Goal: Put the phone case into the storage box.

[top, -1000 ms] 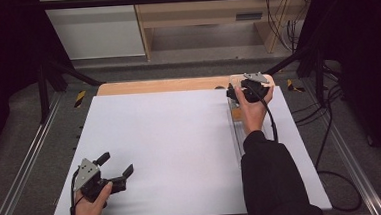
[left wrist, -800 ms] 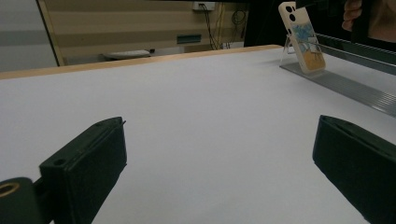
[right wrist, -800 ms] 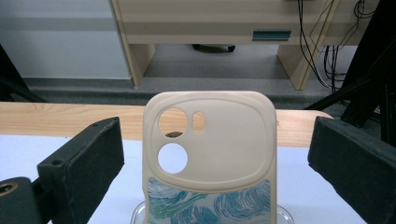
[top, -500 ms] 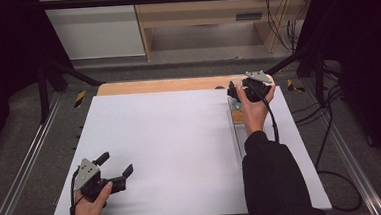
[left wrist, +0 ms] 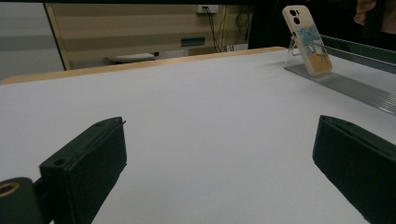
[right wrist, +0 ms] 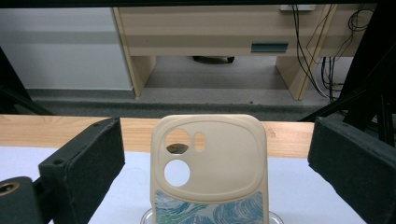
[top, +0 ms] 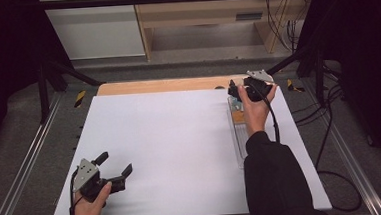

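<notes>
- Right gripper (top: 237, 91) sits at the upper right of the high view, near the far edge of the white table top (top: 170, 139). In its own view I see the jaws spread wide, nothing pinched.
- Phone case (right wrist: 210, 168) stands centred between those jaws in the right gripper view, cream back with camera cut-outs up top and a blue swirl print lower down. Clear gap on both sides; neither jaw touches it.
- Case leans upright on a clear stand (left wrist: 345, 84), a long ribbed acrylic strip running along the right side of the table top. In the left gripper view the case (left wrist: 307, 39) is at the upper right of frame, tilted back.
- In the high view the person's hand covers most of the case; I only make out a bit of colour below the gripper.
- Left gripper (top: 116, 167) is at the lower left of the high view, close to the near edge of the table top. Jaws spread, empty, bare white surface between them in its own view.
- Open room: the whole middle of the table top between the two grippers is free.
- Wooden strip (top: 162, 85) shows beyond the far edge of the white top; metal rails (top: 26, 157) run just outside the left and right edges.
</notes>
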`<state>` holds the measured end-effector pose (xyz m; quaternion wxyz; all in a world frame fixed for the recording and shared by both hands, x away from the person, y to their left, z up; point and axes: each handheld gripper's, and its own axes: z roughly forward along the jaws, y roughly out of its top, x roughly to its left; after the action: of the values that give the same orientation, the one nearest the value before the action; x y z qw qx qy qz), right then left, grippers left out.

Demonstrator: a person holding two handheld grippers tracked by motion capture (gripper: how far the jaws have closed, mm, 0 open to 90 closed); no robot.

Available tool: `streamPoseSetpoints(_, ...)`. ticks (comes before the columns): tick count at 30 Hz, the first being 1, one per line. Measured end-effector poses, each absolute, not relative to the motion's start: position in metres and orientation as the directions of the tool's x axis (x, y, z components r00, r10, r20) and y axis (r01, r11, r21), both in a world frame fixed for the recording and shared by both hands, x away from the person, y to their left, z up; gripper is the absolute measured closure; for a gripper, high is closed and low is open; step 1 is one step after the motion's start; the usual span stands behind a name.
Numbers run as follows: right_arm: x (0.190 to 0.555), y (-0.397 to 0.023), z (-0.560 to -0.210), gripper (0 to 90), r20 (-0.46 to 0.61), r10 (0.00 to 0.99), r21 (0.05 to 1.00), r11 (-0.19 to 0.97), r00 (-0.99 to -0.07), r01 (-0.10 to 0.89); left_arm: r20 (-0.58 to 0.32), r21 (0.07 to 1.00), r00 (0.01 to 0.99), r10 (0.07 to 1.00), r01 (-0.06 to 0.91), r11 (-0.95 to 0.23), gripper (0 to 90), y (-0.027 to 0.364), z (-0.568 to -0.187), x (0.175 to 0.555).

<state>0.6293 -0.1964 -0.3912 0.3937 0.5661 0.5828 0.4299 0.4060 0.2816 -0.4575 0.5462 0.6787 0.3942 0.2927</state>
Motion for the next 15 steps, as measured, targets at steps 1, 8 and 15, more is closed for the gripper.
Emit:
streamPoseSetpoints(1, 0.6291, -0.1961, -0.3912, 3.8, 0.027, 0.998, 0.947, -0.009, -0.052, 0.321, -0.032, 0.972, 0.518, 0.855, 0.215, -0.093, 2.5, 0.2817, -0.4576, 0.406)
streamPoseSetpoints(8, 0.6273, -0.194, -0.3905, 3.8, 0.021, 0.997, 0.945, 0.005, -0.074, 0.327, -0.021, 0.973, 0.497, 0.867, 0.211, -0.097, 2.5, 0.2831, -0.4577, 0.4063)
streamPoseSetpoints(15, 0.6263, -0.1904, -0.3915, 3.4, 0.037, 0.996, 0.94, -0.006, -0.084, 0.342, -0.029, 0.973, 0.503, 0.864, 0.214, -0.092, 2.3, 0.2836, -0.4579, 0.4063)
